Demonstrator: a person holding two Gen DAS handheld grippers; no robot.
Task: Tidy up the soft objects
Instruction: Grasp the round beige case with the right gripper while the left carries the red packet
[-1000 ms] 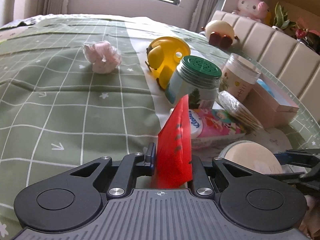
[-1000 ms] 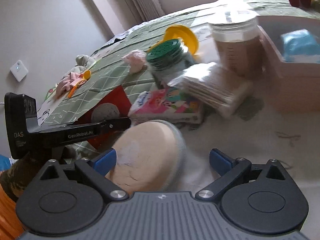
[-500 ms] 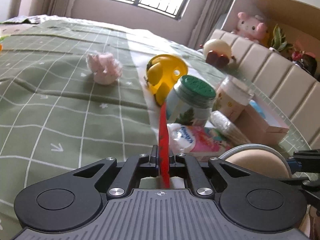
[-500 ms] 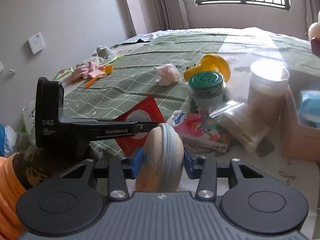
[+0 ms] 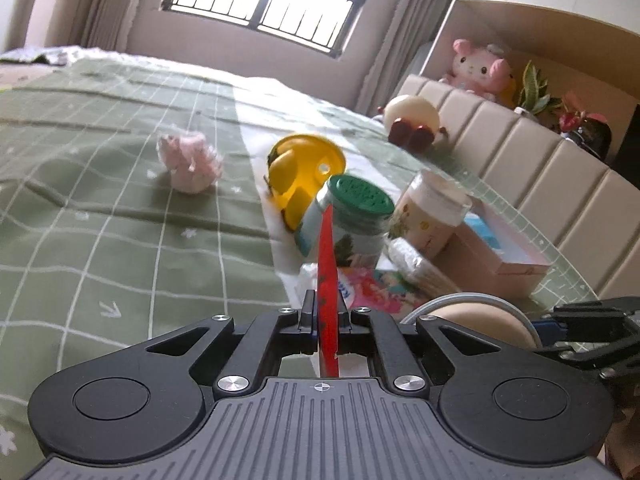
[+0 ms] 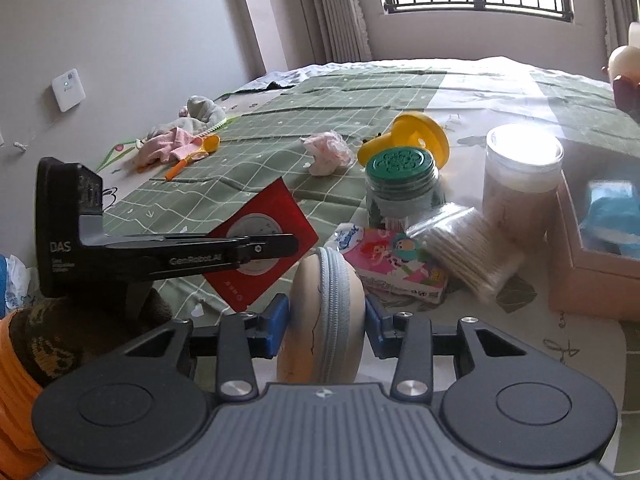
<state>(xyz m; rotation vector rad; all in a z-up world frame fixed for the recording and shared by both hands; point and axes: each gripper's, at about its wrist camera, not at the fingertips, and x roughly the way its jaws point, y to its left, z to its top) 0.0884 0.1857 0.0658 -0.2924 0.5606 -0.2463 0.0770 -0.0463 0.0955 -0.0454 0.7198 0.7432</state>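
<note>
My left gripper (image 5: 325,317) is shut on a flat red packet (image 5: 327,280), held edge-on above the bed. In the right wrist view the packet (image 6: 260,240) shows its face with a white circle, pinched by the left gripper (image 6: 288,245). My right gripper (image 6: 326,322) is shut on a round beige zippered pouch (image 6: 326,312), held upright. The pouch also shows in the left wrist view (image 5: 476,320), at the lower right. A crumpled pink soft object (image 5: 190,164) lies on the green checked bedspread (image 5: 100,208).
A yellow plastic toy (image 6: 416,140), green-lidded jar (image 6: 400,188), white-lidded jar (image 6: 520,176), bag of cotton swabs (image 6: 468,252), tissue pack (image 6: 396,266) and pink box (image 6: 592,248) crowd the right side. Clothes and an orange spoon (image 6: 180,146) lie far left. Plush toys sit by the headboard (image 5: 520,148).
The left gripper closed fully on the red packet and turned it edge-on. The right gripper shut on the beige pouch and lifted it upright. Both views tilted up.
</note>
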